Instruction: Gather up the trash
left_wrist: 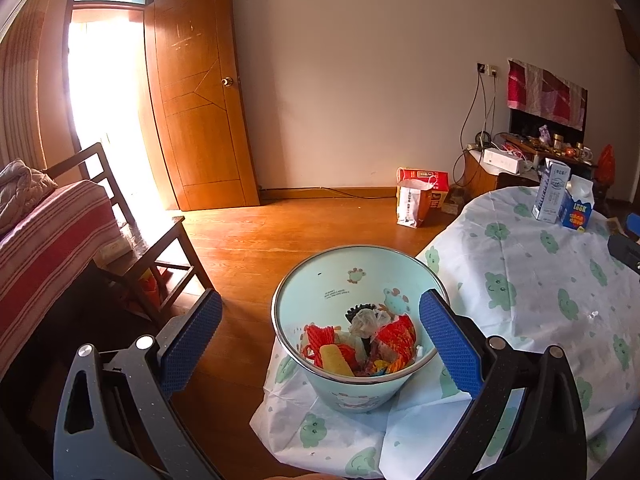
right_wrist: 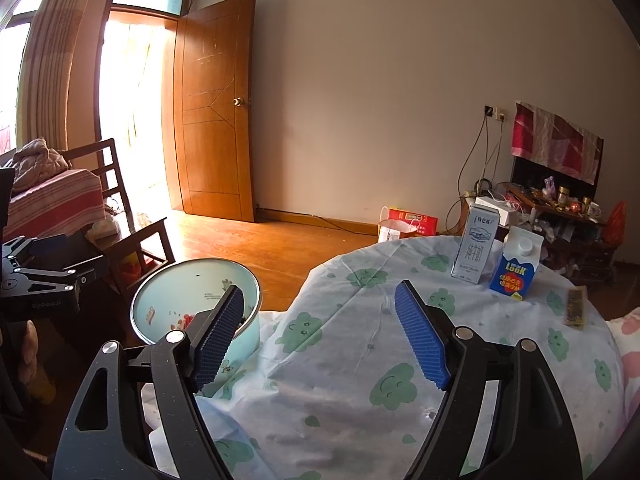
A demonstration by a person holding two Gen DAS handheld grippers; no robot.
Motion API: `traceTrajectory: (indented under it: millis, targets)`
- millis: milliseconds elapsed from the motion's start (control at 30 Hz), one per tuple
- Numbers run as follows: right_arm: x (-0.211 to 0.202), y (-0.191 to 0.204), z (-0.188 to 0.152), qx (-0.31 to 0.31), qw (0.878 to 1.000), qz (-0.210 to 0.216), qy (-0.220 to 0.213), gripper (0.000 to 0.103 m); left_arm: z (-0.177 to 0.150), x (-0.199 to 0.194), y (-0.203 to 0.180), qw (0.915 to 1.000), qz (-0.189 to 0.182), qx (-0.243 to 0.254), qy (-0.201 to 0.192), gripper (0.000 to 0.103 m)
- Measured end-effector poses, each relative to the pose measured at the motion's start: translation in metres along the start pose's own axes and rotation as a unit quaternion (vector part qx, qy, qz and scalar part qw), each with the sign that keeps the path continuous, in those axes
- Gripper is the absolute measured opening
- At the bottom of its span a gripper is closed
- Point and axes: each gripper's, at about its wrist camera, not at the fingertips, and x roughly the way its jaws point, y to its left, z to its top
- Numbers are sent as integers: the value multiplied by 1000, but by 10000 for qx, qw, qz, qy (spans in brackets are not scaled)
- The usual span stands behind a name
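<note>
Right tongs (right_wrist: 320,332) stand wide apart, blue pads empty, nothing between them but bare tablecloth; they point slightly downward over the near part of the counter (right_wrist: 360,360). Left tongs (left_wrist: 320,344) likewise spread wide and hold nothing; they hang tilted down, with the open mouth of the pale blue bin (left_wrist: 320,280) framed between the pads but not touched. The bin sits at the counter's left edge on the draped cloth, part filled with red, yellow and white wrappers. Judged step: between picks, one item apparently in the bin, next item not yet approached. Remaining trash on the far right of the counter: a tall white milk carton (right_wrist: 476,244), a blue carton (right_wrist: 516,264) just to its right, and a flat dark wrapper (right_wrist: 575,306) near the right edge. Next move calls for the right tongs to reach far and right, straddle one carton upright, and close on its flat sides without tipping its neighbour.
</note>
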Motion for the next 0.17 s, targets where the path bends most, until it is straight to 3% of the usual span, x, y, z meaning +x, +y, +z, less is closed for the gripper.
traceTrajectory:
  millis: [167]
  targets:
    - [18, -55, -5, 310, 9980, -407, 364, 85, 0, 0, 1, 10000, -98, -2, -7, 97]
